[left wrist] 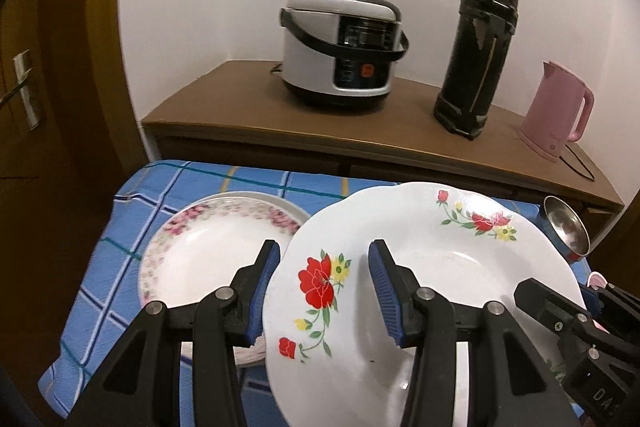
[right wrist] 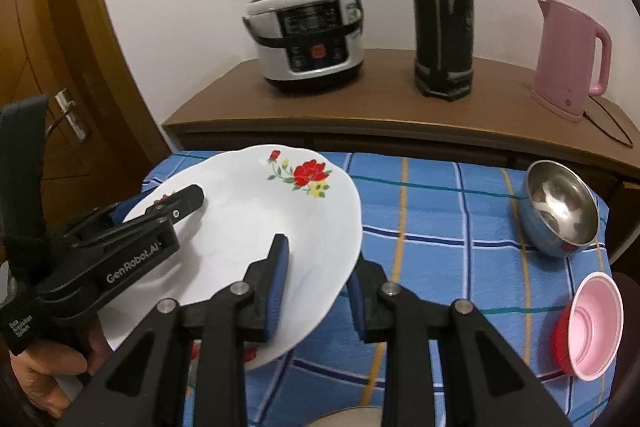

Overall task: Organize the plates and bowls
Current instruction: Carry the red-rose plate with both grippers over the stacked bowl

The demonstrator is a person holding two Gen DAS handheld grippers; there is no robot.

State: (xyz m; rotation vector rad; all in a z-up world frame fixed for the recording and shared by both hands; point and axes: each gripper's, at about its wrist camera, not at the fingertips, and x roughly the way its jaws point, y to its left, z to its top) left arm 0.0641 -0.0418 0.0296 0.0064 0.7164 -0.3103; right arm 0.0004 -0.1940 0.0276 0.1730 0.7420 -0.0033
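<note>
A: Both grippers are on the red-flower plate [left wrist: 420, 267], and it's off the blue checked cloth [right wrist: 440, 211], tilted, its far rim riding higher than the near one.

B: The right gripper [right wrist: 316, 287] has it properly: jaws narrow, one blue pad on the plate's face, the other tucked under the rim, pinching the edge nearest that hand.

A: And the left gripper [left wrist: 324, 291]?

B: Half open around the opposite rim. One finger sits over the bowl of the plate, the other outside its edge. I can't tell whether the pads actually press the china, so I'd call that a guide, not a grip.

A: So where does the plate go?

B: My guess is the pink-rimmed plate [left wrist: 192, 247], lying flat on the cloth just beyond the left gripper's outer finger. Stacking like on like makes sense.

A: Tips for doing it well?

B: Level the plate before lowering it. Bring it across over that pink rim, centre it, then set the near edge down first and let the rest follow. Keep both hands moving together, or the rim twists in the right pads.

A: Anything in the way?

B: The steel bowl [right wrist: 560, 207] and pink bowl [right wrist: 592, 327] sit off the right gripper's outer side, well apart from the path. The rice cooker [left wrist: 340, 47] is far ahead.
</note>
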